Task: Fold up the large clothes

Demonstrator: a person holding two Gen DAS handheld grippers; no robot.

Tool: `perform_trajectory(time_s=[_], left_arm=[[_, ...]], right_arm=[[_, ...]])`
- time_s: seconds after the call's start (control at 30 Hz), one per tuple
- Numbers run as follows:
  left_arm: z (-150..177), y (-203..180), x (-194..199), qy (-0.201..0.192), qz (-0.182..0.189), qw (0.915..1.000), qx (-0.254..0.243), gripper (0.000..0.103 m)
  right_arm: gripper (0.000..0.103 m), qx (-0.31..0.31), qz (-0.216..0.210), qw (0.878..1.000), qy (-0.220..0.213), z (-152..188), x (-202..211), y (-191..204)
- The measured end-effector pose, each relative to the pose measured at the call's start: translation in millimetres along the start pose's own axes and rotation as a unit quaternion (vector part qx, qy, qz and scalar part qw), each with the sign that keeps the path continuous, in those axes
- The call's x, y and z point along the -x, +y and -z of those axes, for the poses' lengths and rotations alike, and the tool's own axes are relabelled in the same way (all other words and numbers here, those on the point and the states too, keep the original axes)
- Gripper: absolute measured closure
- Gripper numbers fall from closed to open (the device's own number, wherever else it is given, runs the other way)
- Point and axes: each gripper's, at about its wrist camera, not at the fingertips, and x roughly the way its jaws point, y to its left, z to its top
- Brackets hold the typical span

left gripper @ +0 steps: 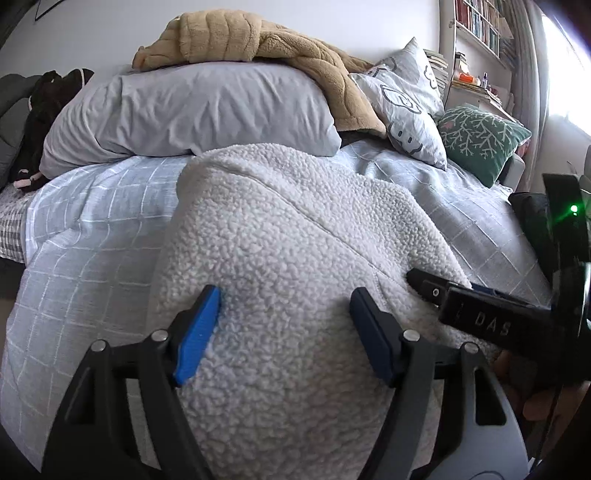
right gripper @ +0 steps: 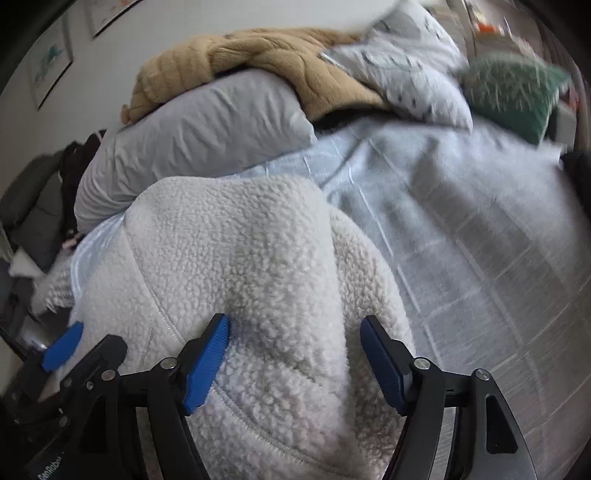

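Observation:
A white fleece garment lies folded in a thick bundle on the grey checked bedcover. It also shows in the right wrist view. My left gripper is open, its blue pads held just above the near part of the fleece. My right gripper is open too, over the fleece's near right part. In the left wrist view the right gripper's fingers come in from the right and rest at the fleece's right edge. Neither gripper holds anything.
A large grey pillow with a tan plush blanket on it lies behind the fleece. A patterned grey cushion and a green cushion sit at the back right. Dark clothing is at the far left, shelves far right.

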Motion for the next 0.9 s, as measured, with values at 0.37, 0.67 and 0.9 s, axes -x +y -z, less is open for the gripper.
perform_trajectory(time_s=[0.37, 0.67, 0.9], left_arm=[[-5, -9, 14, 0.016, -0.019, 0.9995, -0.019, 0.027], [6, -8, 60, 0.06, -0.01, 0.9981, -0.009, 0.015], [20, -8, 87, 0.081, -0.031, 0.9961, -0.014, 0.014]], right_arm=[[0.023, 0.006, 0.027, 1.0, -0.003, 0, 17, 11], [0.02, 0.085, 0.044, 0.995, -0.012, 3, 89, 17], [0.02, 0.111, 0.056, 0.992, 0.019, 30, 121, 14]])
